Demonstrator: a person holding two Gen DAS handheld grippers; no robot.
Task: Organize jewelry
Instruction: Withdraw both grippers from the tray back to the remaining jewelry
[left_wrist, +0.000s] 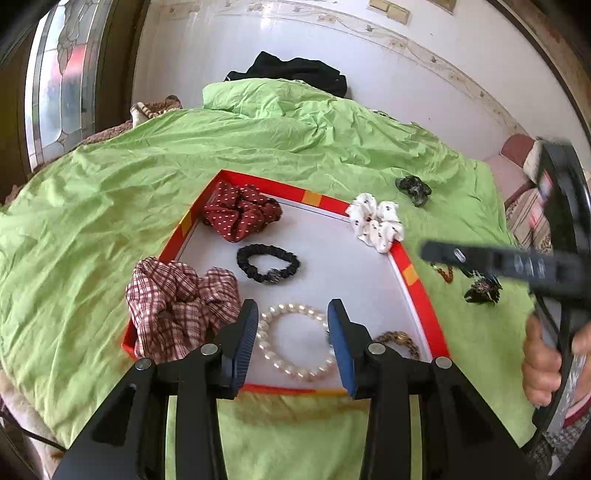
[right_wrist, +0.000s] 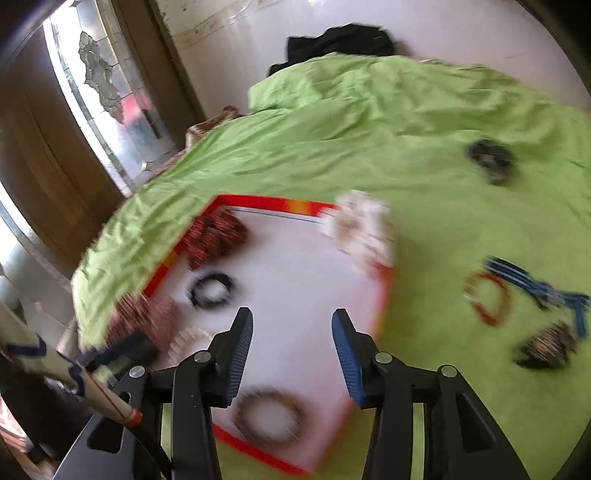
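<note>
1. The left gripper (left_wrist: 291, 341) hangs over the near end of the red-rimmed tray (left_wrist: 419, 291); its fingers (left_wrist: 243, 332) stand apart, empty, straddling the pearl bracelet (left_wrist: 295, 341) in the view without visibly touching it
2. The right gripper (right_wrist: 291, 356) hovers over the tray's near right corner, fingers apart and empty; this view is motion-blurred, so fine detail there cannot be read
3. Stored in the tray, near to far: the pearl bracelet, a braided gold-brown bracelet (left_wrist: 397, 341) at the near right corner, a plaid scrunchie (left_wrist: 177, 310) over the left rim, a black hair tie (left_wrist: 268, 263) in the middle, and a red dotted scrunchie (left_wrist: 240, 216) in the far left corner
4. A white patterned scrunchie (left_wrist: 376, 221) sits on the far right corner rim, partly in and partly out
5. Left on the green bed cover (left_wrist: 110, 221), right of the tray: a dark clip (left_wrist: 482, 291), an orange bead bracelet (right_wrist: 487, 299), a blue-striped item (right_wrist: 535, 288) and, farthest, a dark scrunchie (left_wrist: 413, 190)
6. Judgement: the task is roughly half done
7. Orientation: the tray lies flat with its long axis running near to far, skewed slightly left; the ring-shaped pieces lie flat, without a clear long axis
</note>
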